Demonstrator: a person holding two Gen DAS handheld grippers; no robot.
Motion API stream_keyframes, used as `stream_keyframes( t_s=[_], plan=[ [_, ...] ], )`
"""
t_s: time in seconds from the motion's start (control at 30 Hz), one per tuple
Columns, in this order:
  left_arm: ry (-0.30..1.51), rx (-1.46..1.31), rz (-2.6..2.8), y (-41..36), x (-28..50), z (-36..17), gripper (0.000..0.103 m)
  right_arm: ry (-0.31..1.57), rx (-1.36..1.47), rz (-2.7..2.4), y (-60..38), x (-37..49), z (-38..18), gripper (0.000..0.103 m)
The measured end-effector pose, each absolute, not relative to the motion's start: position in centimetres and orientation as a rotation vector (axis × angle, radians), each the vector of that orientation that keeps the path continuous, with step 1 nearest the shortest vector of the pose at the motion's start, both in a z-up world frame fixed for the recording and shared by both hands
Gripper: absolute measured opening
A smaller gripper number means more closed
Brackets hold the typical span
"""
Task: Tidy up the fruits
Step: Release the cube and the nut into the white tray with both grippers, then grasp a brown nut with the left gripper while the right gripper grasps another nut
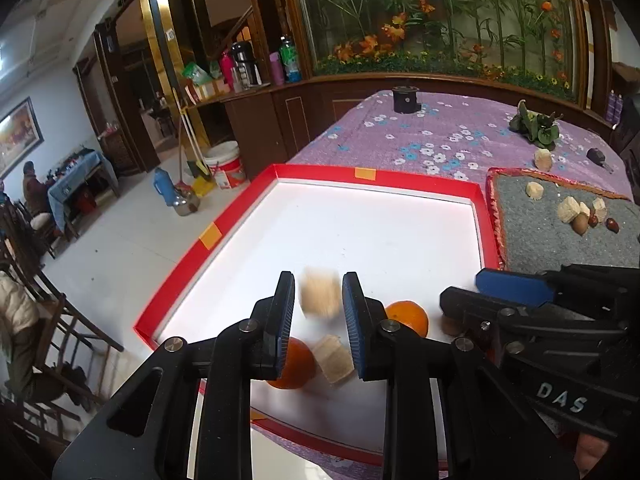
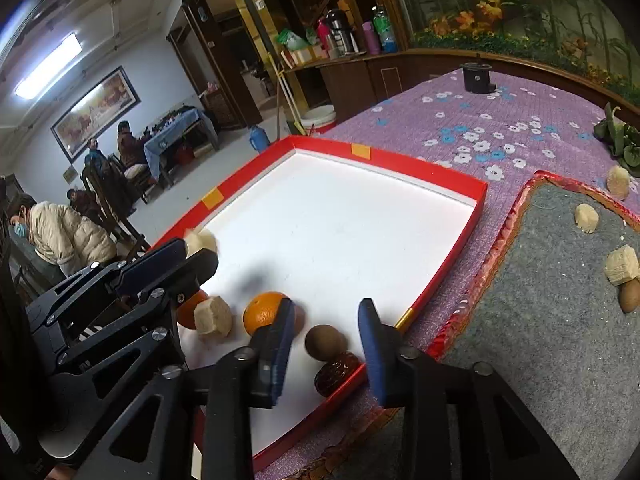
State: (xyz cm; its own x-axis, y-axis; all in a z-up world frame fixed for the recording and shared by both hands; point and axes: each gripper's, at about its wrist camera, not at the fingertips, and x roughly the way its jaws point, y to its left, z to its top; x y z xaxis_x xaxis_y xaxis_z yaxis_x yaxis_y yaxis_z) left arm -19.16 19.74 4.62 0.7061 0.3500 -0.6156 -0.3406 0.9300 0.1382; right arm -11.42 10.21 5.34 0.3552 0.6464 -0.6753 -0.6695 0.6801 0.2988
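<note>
A white tray with a red rim [image 1: 376,176] [image 2: 400,160] lies on the table. My left gripper [image 1: 319,286] [image 2: 196,254] hangs over its near part, shut on a beige block [image 1: 320,300] [image 2: 200,242] that looks blurred. Below it lie two oranges [image 1: 408,316] [image 1: 292,364] and another beige block [image 1: 334,360] [image 2: 214,316]. My right gripper [image 2: 326,316] [image 1: 480,300] stands open over the tray's near right corner. A brown round fruit [image 2: 324,342] rests between its fingers with gaps on both sides, and a dark red date [image 2: 336,372] lies just in front.
A grey mat with a red edge [image 1: 560,248] [image 2: 540,300] right of the tray carries several beige blocks, a brown fruit and dates. On the purple flowered cloth [image 1: 440,132] stand a black cylinder [image 1: 406,100], green vegetables [image 1: 536,128] and a key [image 1: 598,158]. People sit beyond the table's left edge.
</note>
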Motion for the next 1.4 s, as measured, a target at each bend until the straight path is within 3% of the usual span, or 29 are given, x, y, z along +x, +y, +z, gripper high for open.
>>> stream_keyframes(
  t_s=[0.87, 1.4],
  plan=[
    [0.685, 0.114, 0.300, 14.5, -18.1, 6.2, 0.025, 0.838, 0.121, 0.791, 3.0, -10.2, 6.5, 0.038],
    [0.805, 0.147, -0.082, 3.2, -10.9, 5.7, 0.025, 0.791, 0.293, 0.282, -23.0, -6.9, 6.6, 0.040]
  ],
)
